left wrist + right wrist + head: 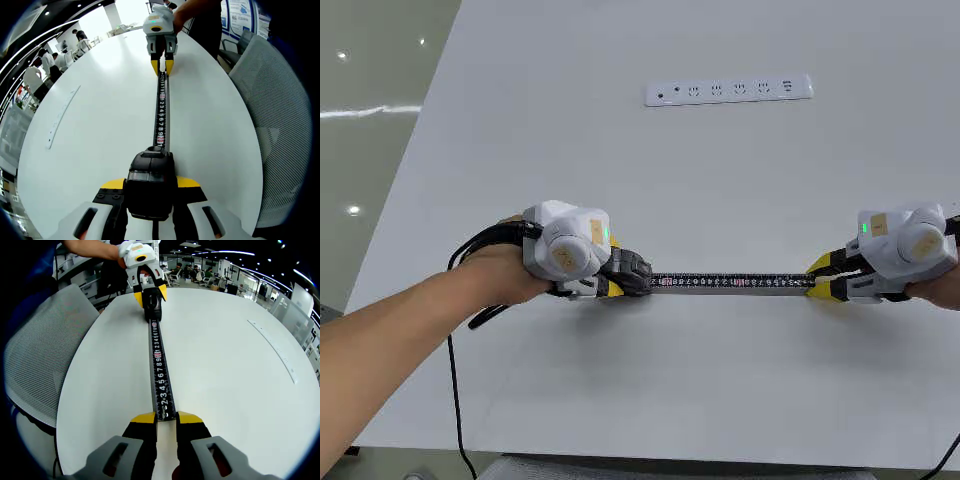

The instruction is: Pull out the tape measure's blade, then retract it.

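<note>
Blade (730, 282) stretches along the worktop (720, 180) between the left gripper (610, 285), fingers clamped on the case (632, 273), and the right gripper (825, 282), fingers pinching the blade's tip, so the pull-out looks done or nearly so and the retraction is all that is left.

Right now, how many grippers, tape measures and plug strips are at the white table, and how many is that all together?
Grippers: 2, the left gripper and the right gripper
Tape measure: 1
Power strip: 1
Total: 4
</note>
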A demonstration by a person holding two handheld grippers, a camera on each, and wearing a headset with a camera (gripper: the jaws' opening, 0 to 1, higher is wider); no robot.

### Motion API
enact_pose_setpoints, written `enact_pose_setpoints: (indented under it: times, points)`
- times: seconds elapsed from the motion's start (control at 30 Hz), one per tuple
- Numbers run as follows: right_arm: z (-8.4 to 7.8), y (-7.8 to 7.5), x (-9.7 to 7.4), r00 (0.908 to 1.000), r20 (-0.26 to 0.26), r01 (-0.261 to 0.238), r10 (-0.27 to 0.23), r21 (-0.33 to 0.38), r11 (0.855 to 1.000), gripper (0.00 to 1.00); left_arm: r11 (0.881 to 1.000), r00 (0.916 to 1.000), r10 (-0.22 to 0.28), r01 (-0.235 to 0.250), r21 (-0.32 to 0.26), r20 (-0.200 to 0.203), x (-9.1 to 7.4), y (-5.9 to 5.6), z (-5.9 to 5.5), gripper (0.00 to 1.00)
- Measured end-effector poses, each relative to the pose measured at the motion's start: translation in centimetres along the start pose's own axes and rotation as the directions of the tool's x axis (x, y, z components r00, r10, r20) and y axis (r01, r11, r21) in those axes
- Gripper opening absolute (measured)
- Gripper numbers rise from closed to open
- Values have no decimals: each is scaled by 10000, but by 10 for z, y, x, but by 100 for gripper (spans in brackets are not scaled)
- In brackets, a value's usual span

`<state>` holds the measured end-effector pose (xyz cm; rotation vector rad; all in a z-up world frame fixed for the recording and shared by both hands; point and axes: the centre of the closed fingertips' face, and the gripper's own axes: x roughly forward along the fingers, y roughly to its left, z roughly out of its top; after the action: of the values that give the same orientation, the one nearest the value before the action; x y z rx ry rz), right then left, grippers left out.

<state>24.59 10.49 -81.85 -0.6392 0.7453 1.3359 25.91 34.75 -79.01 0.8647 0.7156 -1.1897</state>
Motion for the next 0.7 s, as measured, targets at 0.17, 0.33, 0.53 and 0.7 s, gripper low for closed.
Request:
enact_pose_setpoints:
  times: [0.17, 0.33, 0.53, 0.7]
  points:
    - [-6, -1, -6, 10000, -75, 27, -26, 54, 10000, 10, 10000, 10000, -23, 23, -12, -6, 0, 0, 0, 31]
    - [-13, -3, -11, 9999, -136, 67, -66, 127, 9999, 10, 10000, 10000, -35, 35, -2, -5, 0, 0, 0, 31]
    - [-12, -3, -10, 9999, -136, 91, -89, 164, 9998, 10, 10000, 10000, -50, 50, 21, 11, 0, 0, 0, 31]
    - [-11, -2, -9, 9997, -213, 101, -98, 158, 9998, 10, 10000, 10000, -26, 26, 76, 32, 0, 0, 1, 31]
